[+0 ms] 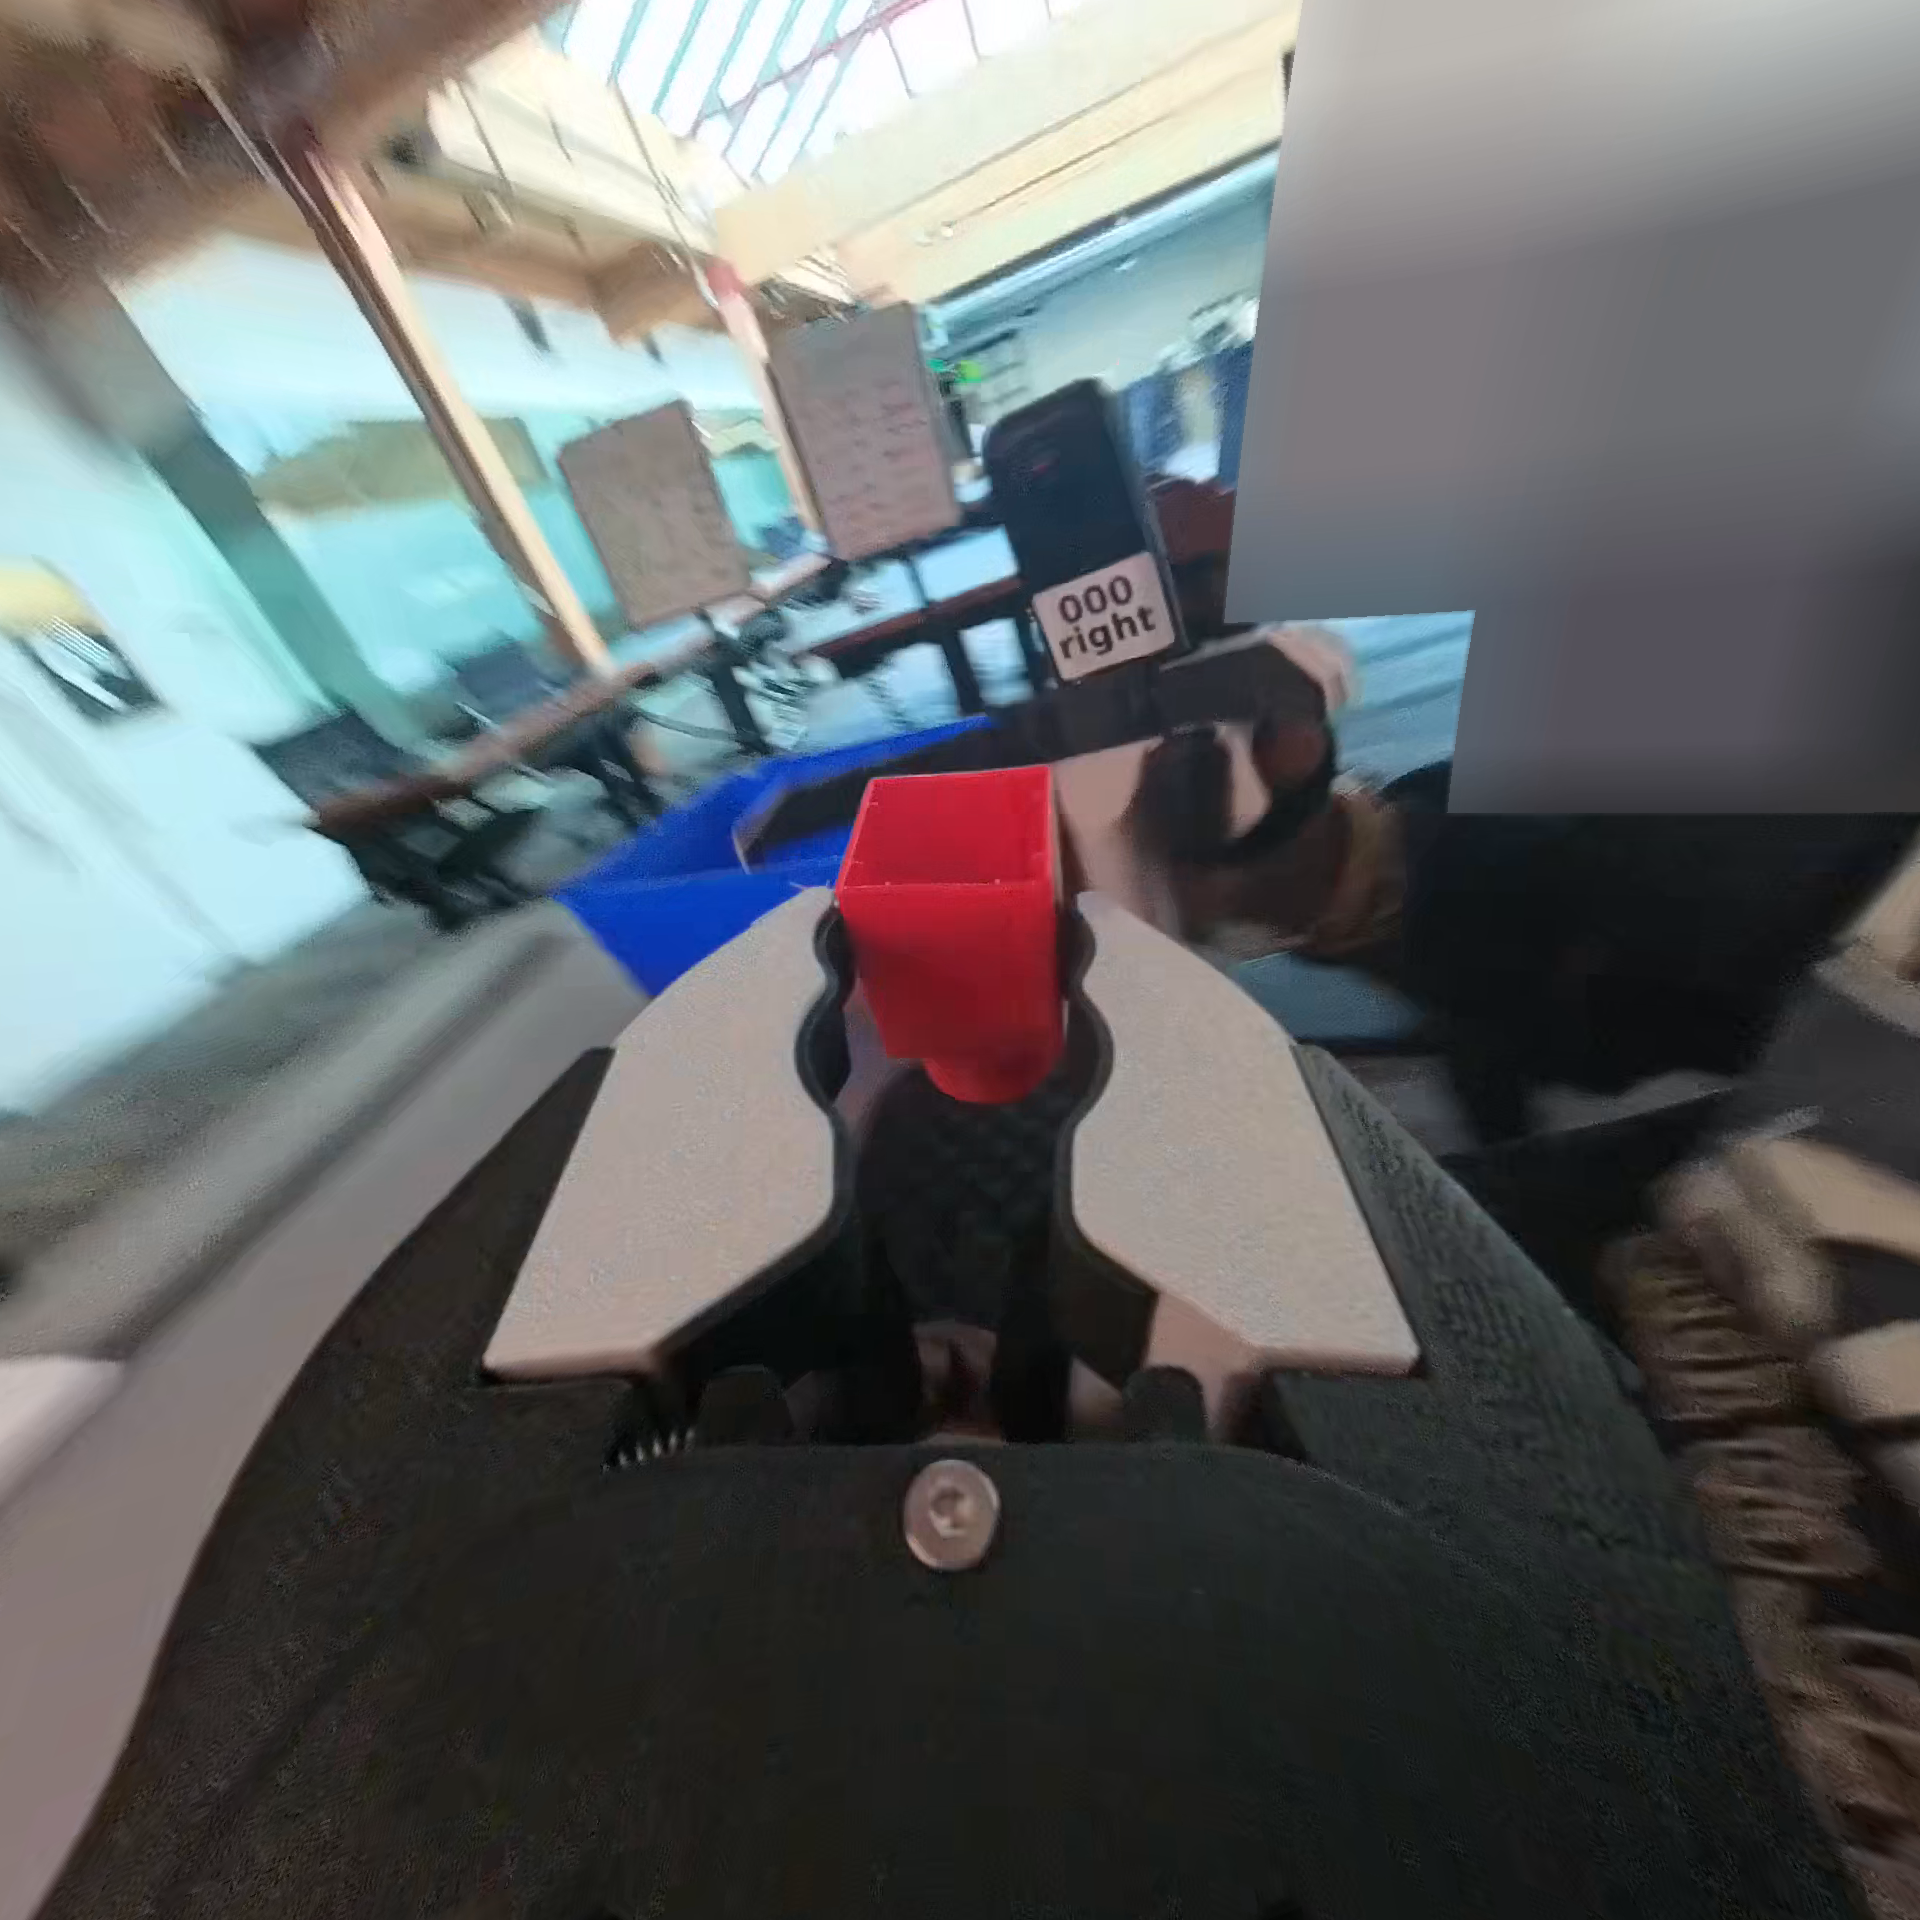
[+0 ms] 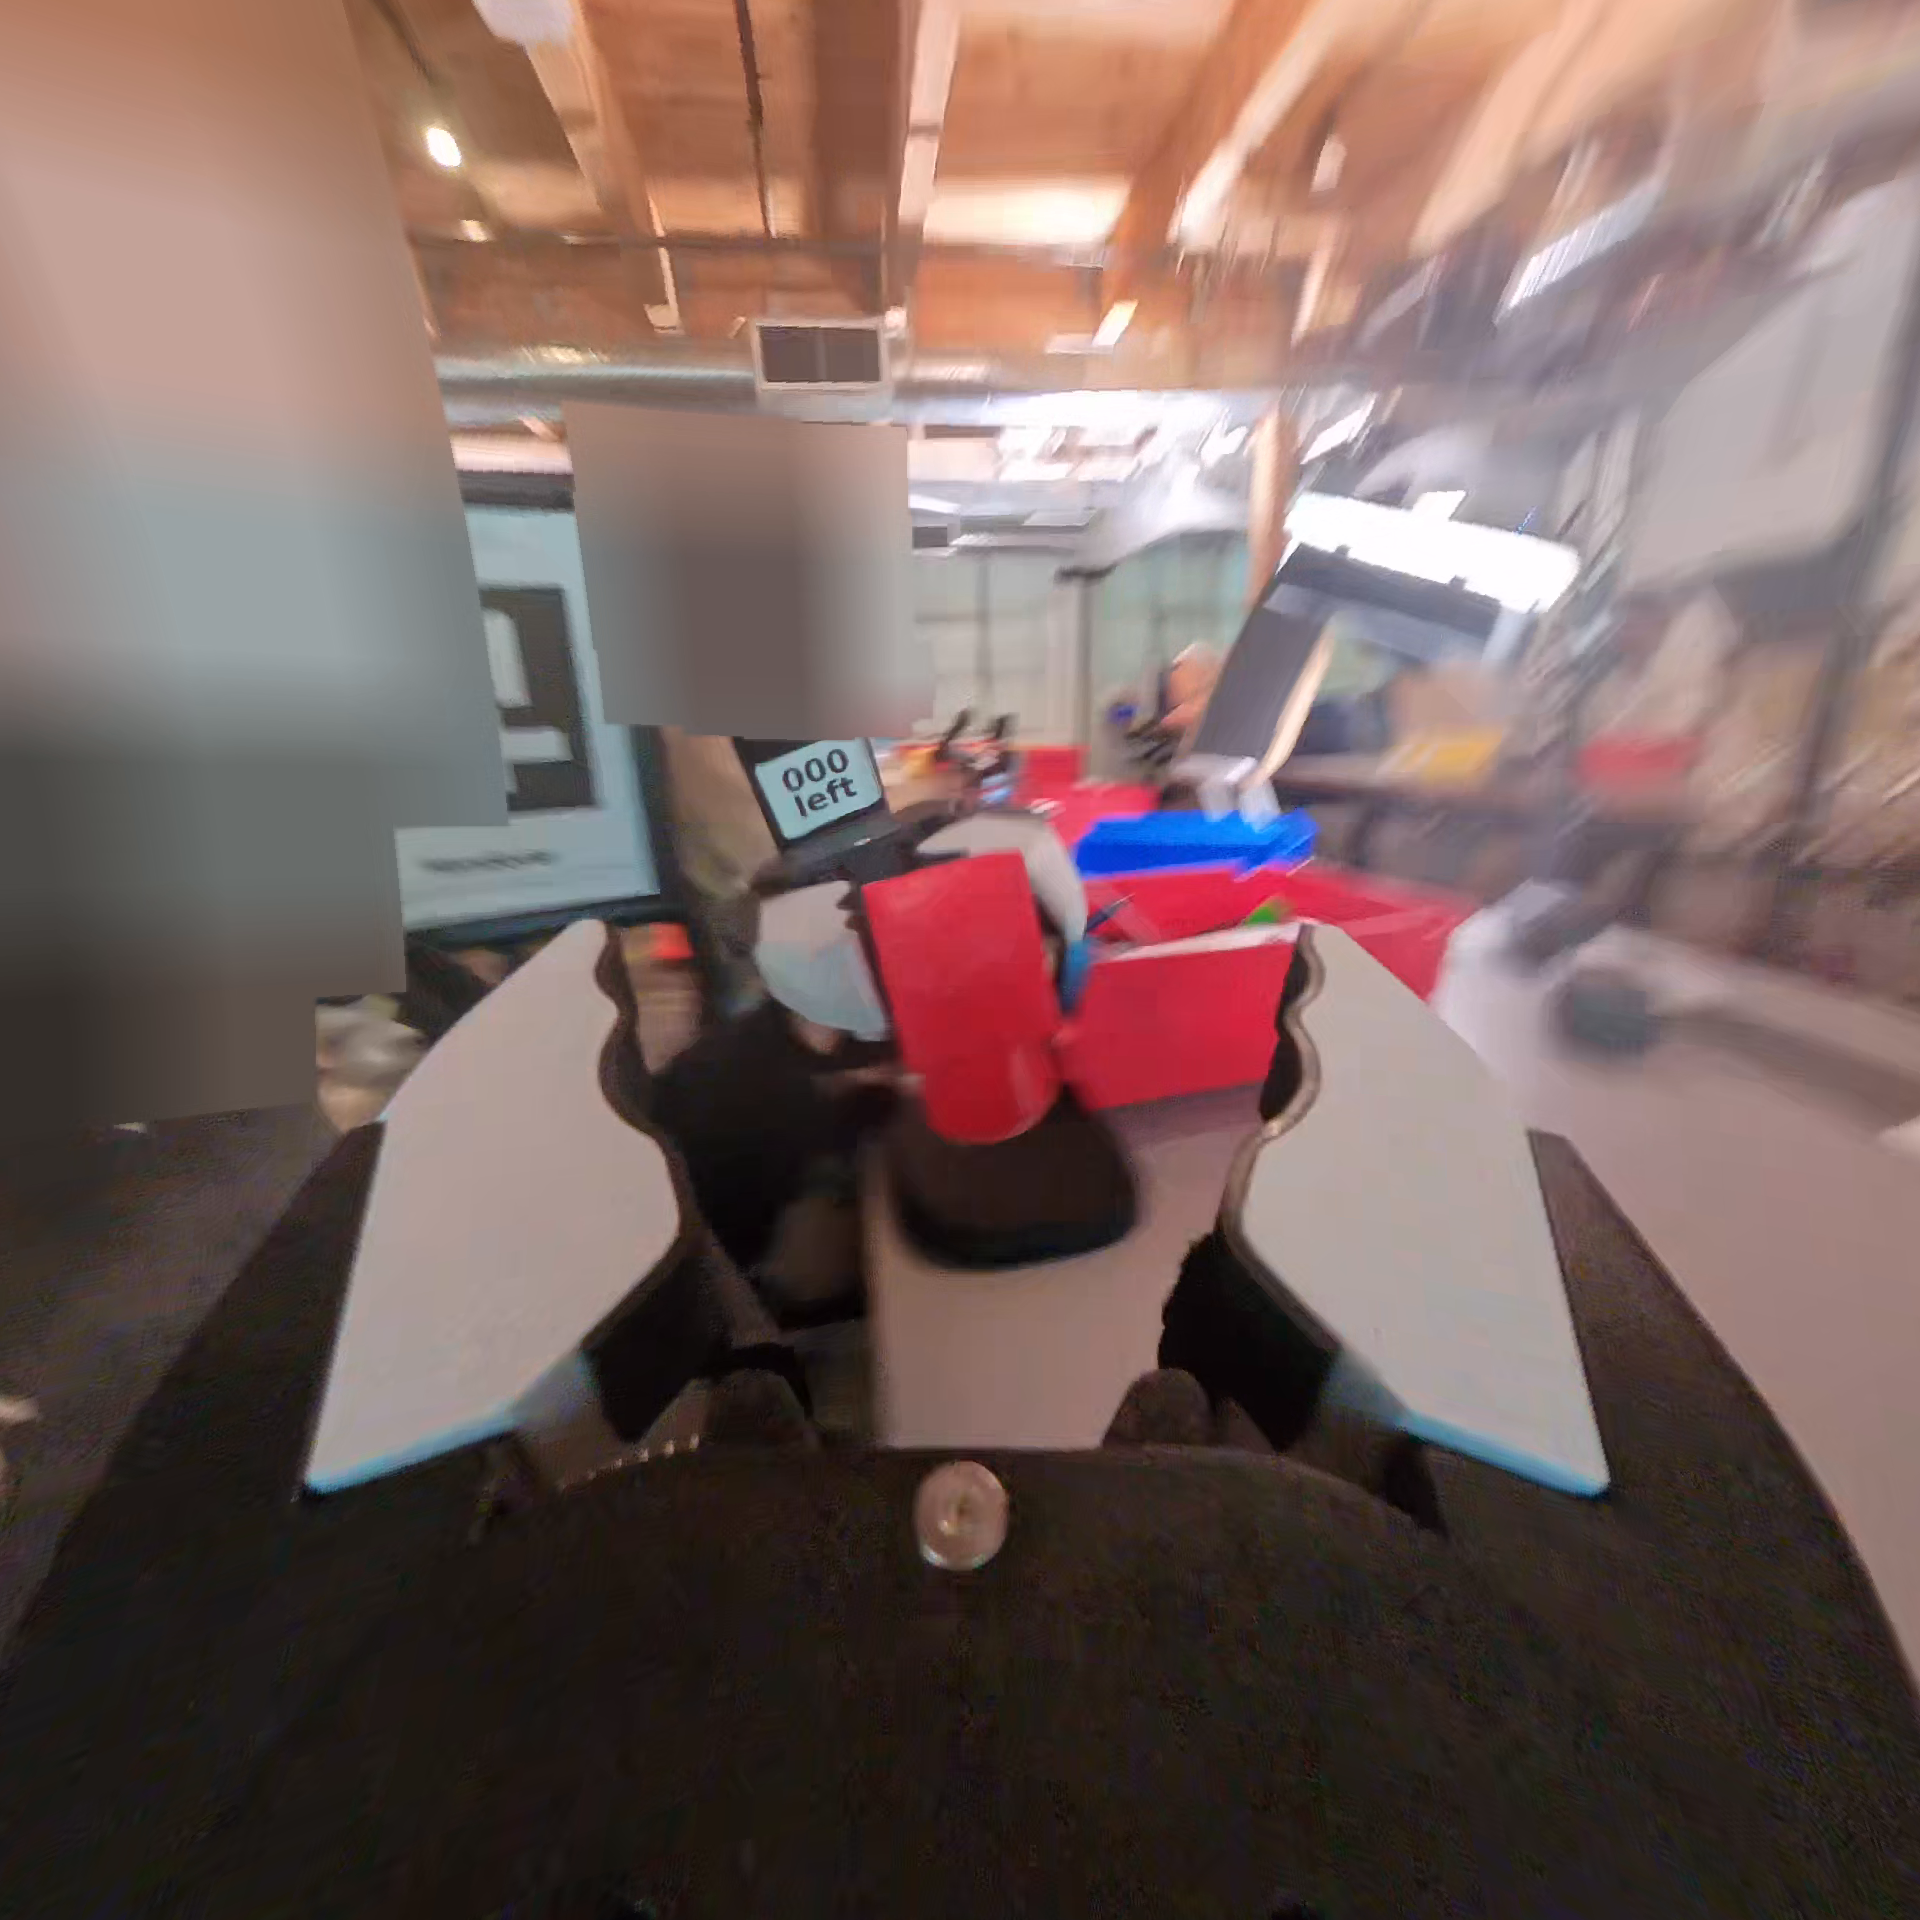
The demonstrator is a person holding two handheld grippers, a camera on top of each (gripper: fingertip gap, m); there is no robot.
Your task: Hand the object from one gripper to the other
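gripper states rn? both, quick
Left gripper: closed on the red square funnel-shaped piece, fingers pinching its lower body.
Right gripper: open, fingers spread wide, holding nothing; the red piece sits ahead between them.

Right claw spread wide, open gap between its fingers, red object ahead, red bin just behind

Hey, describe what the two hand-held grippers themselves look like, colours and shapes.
Both match. The left hand-held gripper has two pale grey fingers with wavy black-edged inner pads, on a textured black body with a silver screw. The right hand-held gripper is the same design. Each carries a small white label on its black upper housing.
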